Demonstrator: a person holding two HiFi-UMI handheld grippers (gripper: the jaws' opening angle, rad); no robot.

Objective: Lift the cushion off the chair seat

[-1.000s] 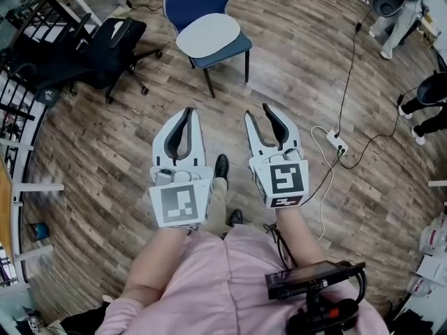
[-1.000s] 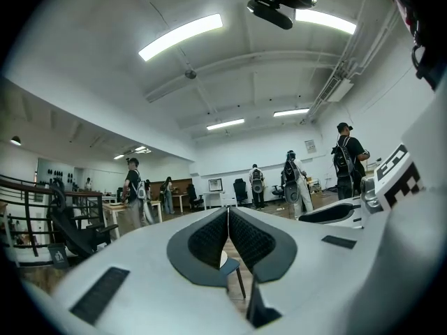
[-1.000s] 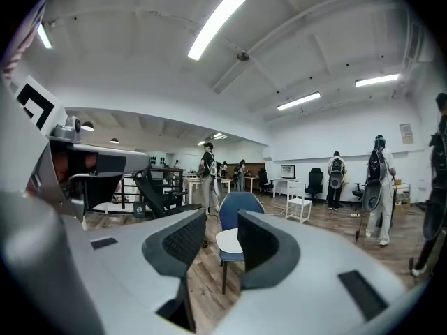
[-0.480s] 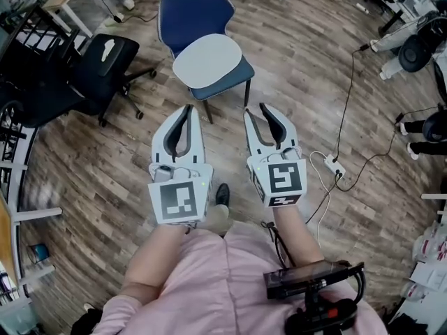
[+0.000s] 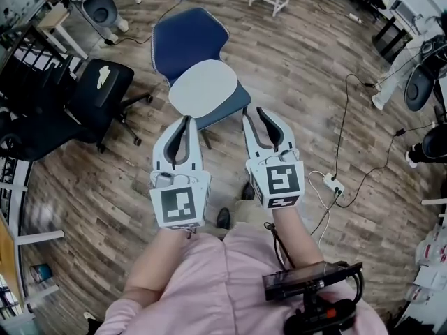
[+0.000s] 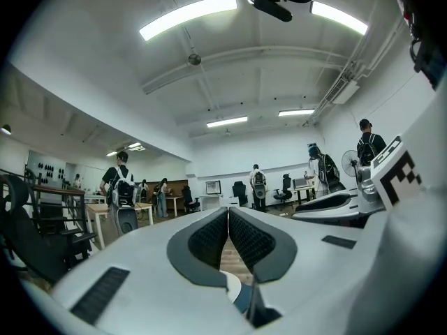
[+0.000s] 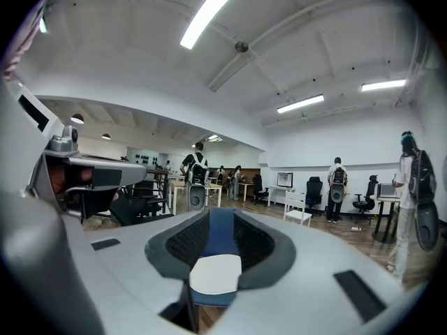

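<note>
Head view: cushion (image 5: 204, 88) lies on the chair (image 5: 183, 37) at 12 o'clock; my left tongs (image 5: 183, 121) are together, right tongs (image 5: 254, 116) apart.

An open-plan office or lab is showing: beside the blue plastic chair (image 5: 187, 44) a black swivel office chair (image 5: 105, 89) is standing on wood-plank flooring (image 5: 293, 61), a white power strip (image 5: 328, 182) is lying to its right, and wooden desks (image 6: 115, 206) are sitting beyond it under long ceiling strip lights (image 6: 188, 16).
</note>
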